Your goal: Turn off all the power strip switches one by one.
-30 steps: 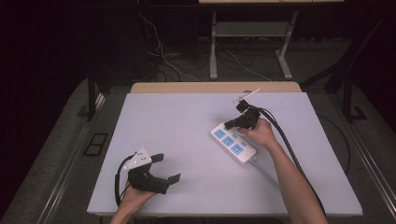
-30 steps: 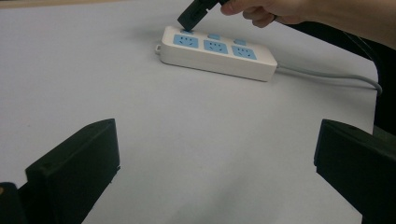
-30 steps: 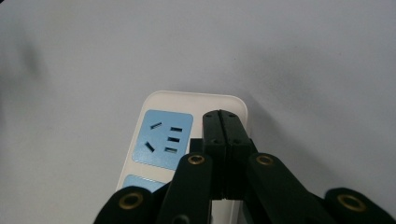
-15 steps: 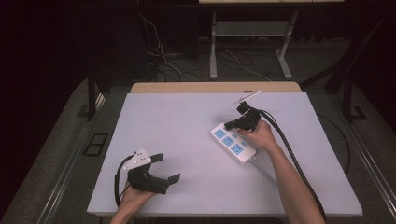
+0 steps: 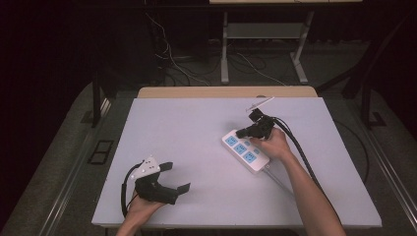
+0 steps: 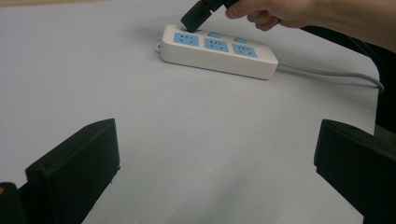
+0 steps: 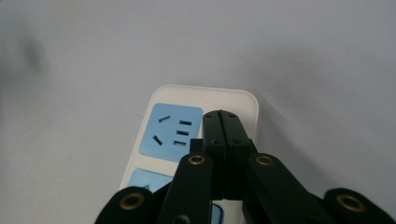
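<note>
The white power strip [image 5: 246, 151] is lying on the right half of the light table [image 5: 196, 147], and its long side is running slantwise, from the far-left end down to the near-right end where its grey cord [image 6: 327, 74] is coming out. It has three blue sockets in a row, with small blue switches [image 6: 215, 34] beside them along its far edge. I am holding my right gripper [image 5: 244, 132] right over the far-left end of the strip, and its two black jaws are pressed tight together with nothing between them. In the right gripper view, the closed tip [image 7: 223, 122] is sitting just beside the first blue socket [image 7: 171, 131], on the white edge where that socket's switch should be, so I think I am pushing a switch with the tip. I cannot tell if the tip is really touching the strip or only just above it. The thing that matters is that the strip is straight under these fingers, so the next push is going straight down, not sideways. My left gripper [image 5: 169, 177] is resting well apart, near the front-left corner of the table, and its jaws are standing wide open with only bare table between them. My right hand [image 5: 275, 143] is much nearer to the strip than my left.
</note>
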`<act>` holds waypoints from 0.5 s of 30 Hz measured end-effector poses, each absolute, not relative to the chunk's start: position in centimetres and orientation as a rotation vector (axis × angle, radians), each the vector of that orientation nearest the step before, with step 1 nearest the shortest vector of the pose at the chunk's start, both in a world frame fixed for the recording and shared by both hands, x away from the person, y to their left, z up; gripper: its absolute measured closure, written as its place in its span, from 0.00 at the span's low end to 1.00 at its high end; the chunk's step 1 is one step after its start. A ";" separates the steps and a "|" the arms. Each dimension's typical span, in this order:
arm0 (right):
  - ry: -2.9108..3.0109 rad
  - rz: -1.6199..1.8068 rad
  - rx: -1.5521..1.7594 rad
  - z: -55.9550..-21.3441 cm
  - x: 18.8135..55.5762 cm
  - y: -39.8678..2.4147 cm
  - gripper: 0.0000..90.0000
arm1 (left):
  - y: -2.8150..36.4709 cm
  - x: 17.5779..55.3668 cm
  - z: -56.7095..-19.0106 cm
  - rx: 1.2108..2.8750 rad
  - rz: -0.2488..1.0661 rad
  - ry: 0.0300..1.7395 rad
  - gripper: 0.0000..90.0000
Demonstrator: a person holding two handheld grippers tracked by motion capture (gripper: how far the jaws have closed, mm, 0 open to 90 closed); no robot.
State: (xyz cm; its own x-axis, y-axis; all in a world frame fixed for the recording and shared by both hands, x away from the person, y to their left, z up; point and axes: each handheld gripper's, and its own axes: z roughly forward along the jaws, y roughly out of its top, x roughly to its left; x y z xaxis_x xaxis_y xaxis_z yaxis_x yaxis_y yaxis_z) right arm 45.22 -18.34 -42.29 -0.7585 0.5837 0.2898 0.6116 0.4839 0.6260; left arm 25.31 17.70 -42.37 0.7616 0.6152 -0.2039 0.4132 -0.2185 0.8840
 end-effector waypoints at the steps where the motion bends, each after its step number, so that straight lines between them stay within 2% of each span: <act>1: -2.681 -1.146 -1.079 -42.2 45.2 -18.4 1.00 | 17.7 25.3 -42.4 1.848 0.227 0.795 0.00; 15: -2.705 -1.176 -1.042 -40.3 43.9 -18.8 1.00 | 17.7 25.4 -42.4 1.843 0.229 0.799 0.00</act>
